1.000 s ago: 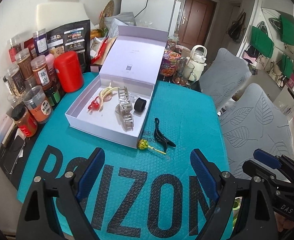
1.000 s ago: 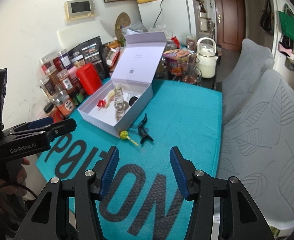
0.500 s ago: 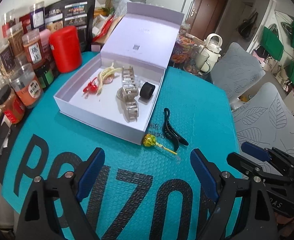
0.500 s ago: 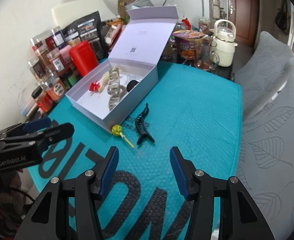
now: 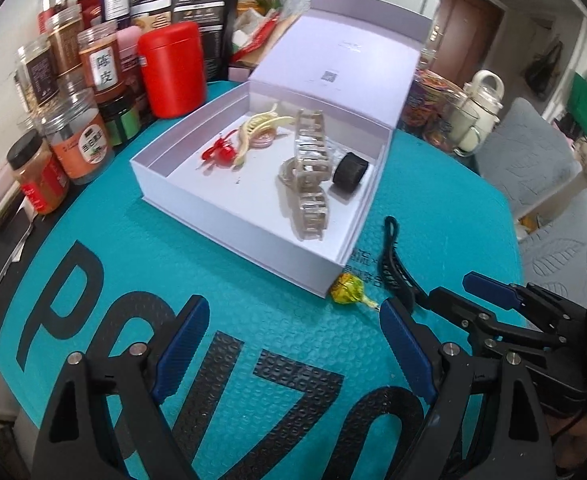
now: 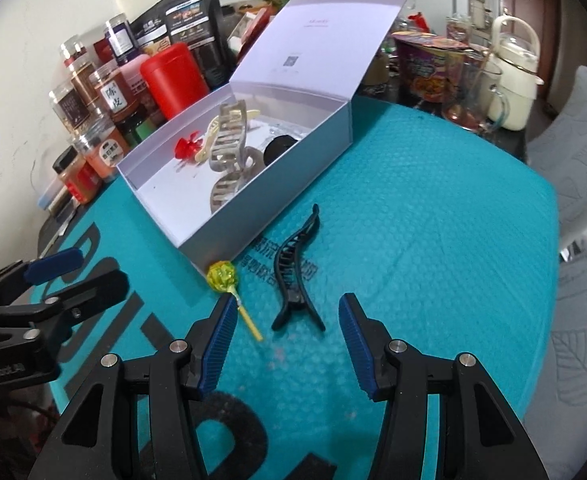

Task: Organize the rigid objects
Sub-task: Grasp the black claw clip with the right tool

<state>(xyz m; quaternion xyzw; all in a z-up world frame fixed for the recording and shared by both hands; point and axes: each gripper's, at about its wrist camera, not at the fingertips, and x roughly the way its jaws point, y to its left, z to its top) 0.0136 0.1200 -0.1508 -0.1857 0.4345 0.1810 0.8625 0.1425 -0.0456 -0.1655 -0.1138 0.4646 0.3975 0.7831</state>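
Both pairs of jaws stood apart and empty: those of the left gripper (image 5: 291, 344) gaped wide over the bare teal mat (image 5: 141, 256), and those of the right gripper (image 6: 287, 338) were set at a narrower gap, with nothing pressed between the blue pads.

At the far left of the worktop a crowd of spice jars (image 5: 81, 136) stood against the wall, and just beside them a red canister (image 5: 173, 70) stood upright. Next to the right lay the white box (image 5: 229, 220), its hinged lid (image 5: 341, 68) tilted back and open. Inside it, from left to right, were a small red clip (image 5: 217, 154), a cream claw clip (image 5: 253, 132), a large clear claw clip (image 5: 309, 168) and a black ring-shaped band (image 5: 350, 171), the last near the right-hand wall.

Outside the box, touching its near corner, lay a lollipop (image 6: 222, 276) in a yellow wrapper, its stick reaching toward the left finger of the right gripper; whether it touched the pad could not be told. Just to the right of it a black hair clip (image 6: 295, 276) lay flat on the mat, its forked end pointing at the gap of the right jaws, a little ahead of their tips. In the left wrist view the right gripper came in from the right edge, near that clip.

Farther right, at the back of the worktop, stood a glass mug (image 6: 469, 92) and a cream kettle (image 6: 515, 76).
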